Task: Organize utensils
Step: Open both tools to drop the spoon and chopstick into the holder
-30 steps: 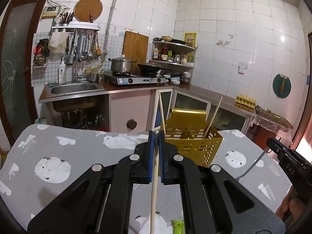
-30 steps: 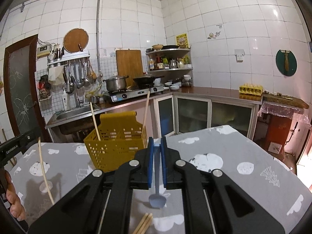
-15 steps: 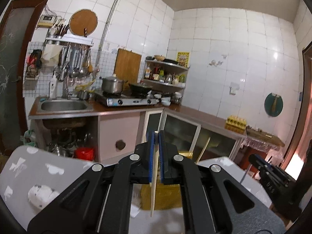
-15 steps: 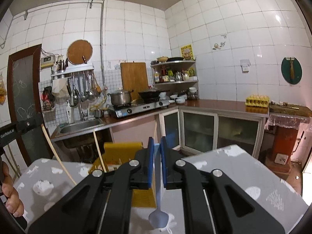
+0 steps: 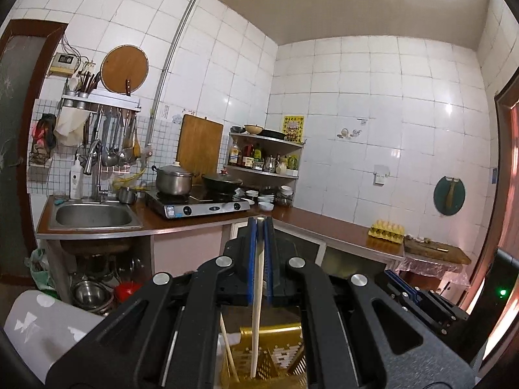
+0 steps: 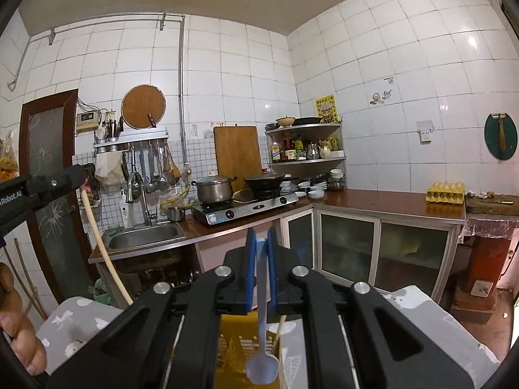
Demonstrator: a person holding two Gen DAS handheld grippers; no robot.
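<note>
Writing: partial white lettering "nRobot.AI" on the black body of the left gripper, seen at the left edge of the right wrist view; yellow poster with small print on the wall tiles, unreadable

Left gripper: blue pads clamped on a pale wooden chopstick, held near its top end, hanging down with its tip inside the yellow perforated utensil basket directly below; a second chopstick standing tilted in the basket

Right gripper: blue pads pinching the handle of a light blue plastic spoon, bowl downward, hanging over the yellow utensil basket; one more chopstick leaning inside

Surface: table under a grey cloth with white prints, basket standing on it

Room: white-tiled kitchen, steel sink, two-burner stove carrying a lidded pot and a dark wok, upright wooden cutting board, corner shelf of bottles, egg tray on the brown counter
</note>
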